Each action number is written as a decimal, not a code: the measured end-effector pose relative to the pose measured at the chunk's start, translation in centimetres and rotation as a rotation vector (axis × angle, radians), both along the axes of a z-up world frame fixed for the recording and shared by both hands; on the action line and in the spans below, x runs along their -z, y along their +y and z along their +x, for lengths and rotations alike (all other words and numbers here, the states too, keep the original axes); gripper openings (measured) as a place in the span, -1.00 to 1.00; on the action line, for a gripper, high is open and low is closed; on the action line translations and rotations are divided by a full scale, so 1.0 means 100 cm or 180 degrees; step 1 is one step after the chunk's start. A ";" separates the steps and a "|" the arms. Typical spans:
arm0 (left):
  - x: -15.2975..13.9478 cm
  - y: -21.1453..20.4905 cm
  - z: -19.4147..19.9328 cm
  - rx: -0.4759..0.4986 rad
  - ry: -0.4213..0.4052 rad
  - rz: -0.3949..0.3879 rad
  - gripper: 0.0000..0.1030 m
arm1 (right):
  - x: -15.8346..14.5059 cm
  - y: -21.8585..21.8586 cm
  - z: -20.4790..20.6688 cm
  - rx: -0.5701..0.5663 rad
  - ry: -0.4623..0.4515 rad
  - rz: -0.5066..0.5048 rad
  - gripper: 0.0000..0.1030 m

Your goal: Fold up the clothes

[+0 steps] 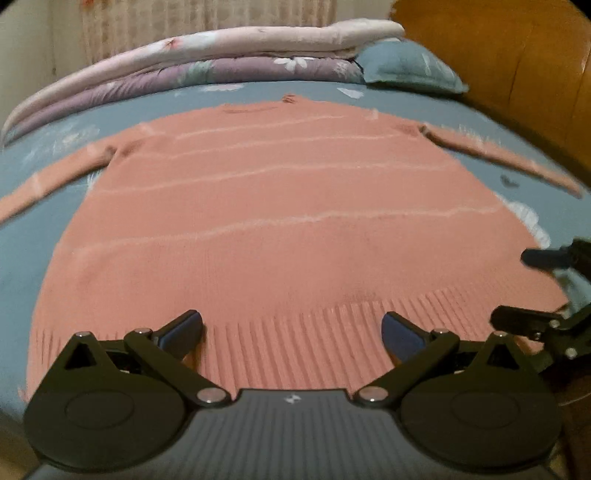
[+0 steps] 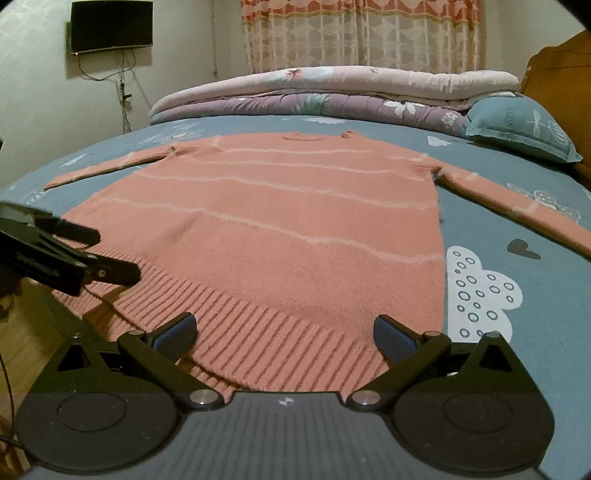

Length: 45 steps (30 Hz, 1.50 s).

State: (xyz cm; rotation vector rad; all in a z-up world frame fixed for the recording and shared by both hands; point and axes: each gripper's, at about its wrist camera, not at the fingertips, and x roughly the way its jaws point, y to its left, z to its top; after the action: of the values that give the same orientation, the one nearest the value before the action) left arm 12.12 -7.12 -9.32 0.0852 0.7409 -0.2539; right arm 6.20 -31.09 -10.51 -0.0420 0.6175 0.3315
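**Pink sweater spread flat on the bed, both tongs open at its hem**

Across the bed, which is covered with a blue-grey sheet printed with clouds and hearts, a pink sweater with thin pale stripes is laid flat. Its neckline is turned toward the far edge of the bed, its ribbed hem toward the near edge, and both sleeves are stretched outward toward the left and right sides. Folded quilts, one pale pink above one purple, are stacked along the far edge. A wooden headboard is seen at the right side of the bed, and a blue-grey pillow is set in the far right corner, just beside the quilts. A patterned curtain is hung behind the bed, and a dark screen is mounted on the wall at the left.

The left tongs are held spread wide over the ribbed hem near its middle, with nothing gripped between them. The right tongs are likewise spread wide, empty, over the hem near its right corner. Whether either pair is touching the knit cannot be told. In each wrist view the other tongs are seen at the frame's side.
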 end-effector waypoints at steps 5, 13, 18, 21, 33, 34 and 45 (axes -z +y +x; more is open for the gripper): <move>-0.003 0.008 -0.011 -0.0034 -0.0032 0.0006 0.99 | -0.020 -0.009 0.019 -0.0056 0.0053 0.0062 1.00; -0.007 0.021 -0.016 -0.0173 -0.0083 -0.0026 0.99 | -0.059 -0.017 0.133 0.0015 -0.0097 -0.0144 1.00; -0.006 0.038 -0.018 -0.0377 -0.0027 -0.0073 0.99 | -0.052 -0.013 0.223 0.0005 0.0018 -0.0109 1.00; -0.005 0.043 -0.018 -0.0416 0.0006 -0.0104 0.99 | -0.036 -0.017 0.257 0.0054 0.0225 0.0209 1.00; -0.002 0.037 -0.020 -0.0424 -0.0026 -0.0007 0.99 | -0.025 -0.049 0.202 0.0103 0.0372 -0.0063 1.00; -0.002 0.038 -0.020 -0.0424 -0.0026 -0.0012 0.99 | -0.029 -0.046 0.194 0.0099 0.0354 -0.0091 1.00; -0.001 0.040 -0.023 -0.0384 -0.0044 -0.0017 0.99 | -0.016 -0.013 0.153 -0.0082 0.0455 -0.0180 1.00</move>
State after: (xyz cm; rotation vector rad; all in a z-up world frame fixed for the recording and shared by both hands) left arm 9.85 -3.14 -9.18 0.0368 0.7288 -0.1401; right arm 21.49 -32.34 -8.92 -0.0810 0.7686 0.3438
